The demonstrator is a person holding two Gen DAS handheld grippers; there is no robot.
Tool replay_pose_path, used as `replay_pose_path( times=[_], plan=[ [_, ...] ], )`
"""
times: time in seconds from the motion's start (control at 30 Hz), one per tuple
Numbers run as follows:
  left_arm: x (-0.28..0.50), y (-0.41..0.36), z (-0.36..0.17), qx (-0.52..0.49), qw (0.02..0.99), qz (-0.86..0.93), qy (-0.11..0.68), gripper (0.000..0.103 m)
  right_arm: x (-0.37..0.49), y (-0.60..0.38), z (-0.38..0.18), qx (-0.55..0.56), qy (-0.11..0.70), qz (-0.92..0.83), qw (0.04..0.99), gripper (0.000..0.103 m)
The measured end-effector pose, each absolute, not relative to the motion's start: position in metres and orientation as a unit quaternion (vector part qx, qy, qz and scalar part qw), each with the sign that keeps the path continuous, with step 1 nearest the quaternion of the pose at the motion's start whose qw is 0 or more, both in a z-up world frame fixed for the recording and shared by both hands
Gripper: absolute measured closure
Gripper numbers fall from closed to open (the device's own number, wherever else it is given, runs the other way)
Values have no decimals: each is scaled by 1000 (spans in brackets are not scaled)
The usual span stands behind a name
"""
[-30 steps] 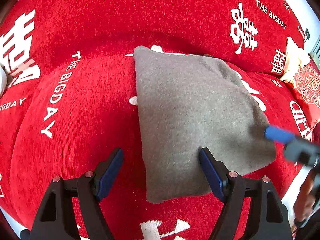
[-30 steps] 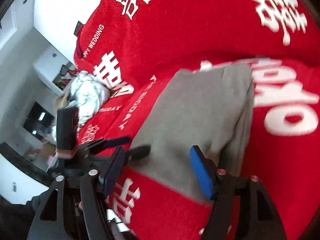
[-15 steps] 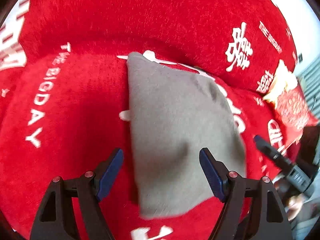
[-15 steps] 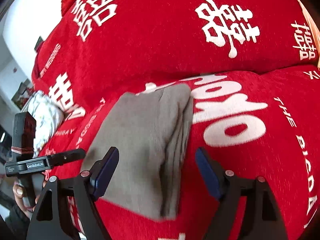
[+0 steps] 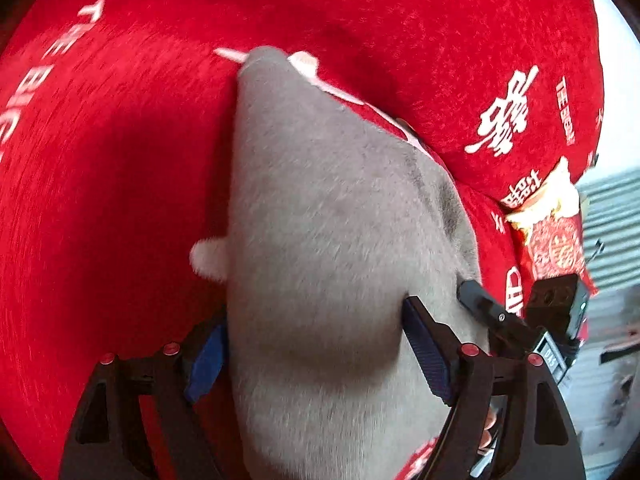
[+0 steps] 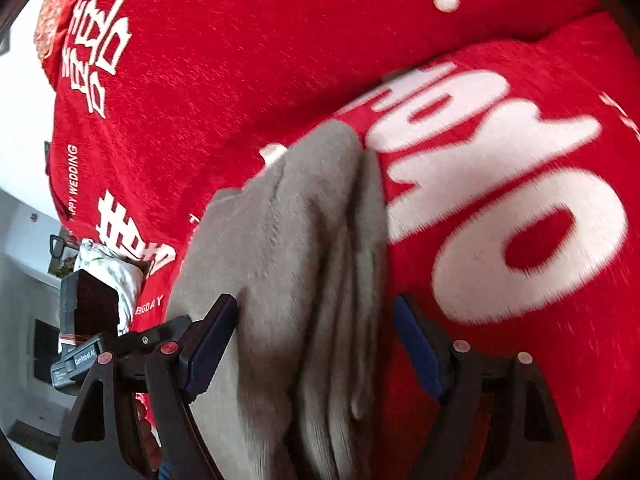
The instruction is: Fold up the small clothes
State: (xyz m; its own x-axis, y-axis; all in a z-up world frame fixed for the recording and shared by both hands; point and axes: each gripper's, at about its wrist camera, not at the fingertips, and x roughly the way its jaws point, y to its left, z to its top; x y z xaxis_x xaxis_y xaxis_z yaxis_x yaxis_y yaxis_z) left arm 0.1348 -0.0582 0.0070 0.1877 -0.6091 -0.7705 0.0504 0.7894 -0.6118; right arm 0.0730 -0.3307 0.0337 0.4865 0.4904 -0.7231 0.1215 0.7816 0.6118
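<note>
Red plush sofa cover (image 6: 248, 80): we read "PPY WEDDING" and "BIGDAY" in white print, plus large Chinese characters.
Black device body of left gripper (image 6: 80, 360): we read "GenRobot.AI".

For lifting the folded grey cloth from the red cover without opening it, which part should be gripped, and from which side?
Probably the near short end of the folded grey cloth, approached from the front. Its stacked layer edges run along its right side, so the right gripper should pinch that whole stack together, while the left gripper takes the smooth folded side.
</note>
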Motion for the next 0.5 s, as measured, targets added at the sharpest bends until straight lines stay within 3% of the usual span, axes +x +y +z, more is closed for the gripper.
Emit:
replay_pose_path(
  times=[0.03, 0.1, 0.13, 0.17, 0.3, 0.5],
  plan=[
    [138, -62, 7, -226, 737, -226, 596, 21, 77, -328, 32, 310, 494, 120, 803, 23],
    [144, -67, 7, -212, 744, -228, 591, 22, 85, -320, 27, 303, 502, 133, 799, 39],
    [145, -69, 8, -206, 749, -230, 586, 30, 87, -318, 24, 299, 506, 136, 798, 52],
    [145, -71, 9, -197, 754, -234, 581, 33, 87, -317, 23, 301, 506, 141, 796, 57],
    [138, -79, 22, -163, 776, -237, 561, 47, 84, -308, 33, 270, 502, 129, 811, 62],
    [125, -81, 39, -133, 797, -225, 544, 50, 76, -292, 53, 230, 489, 101, 835, 64]
  ],
)
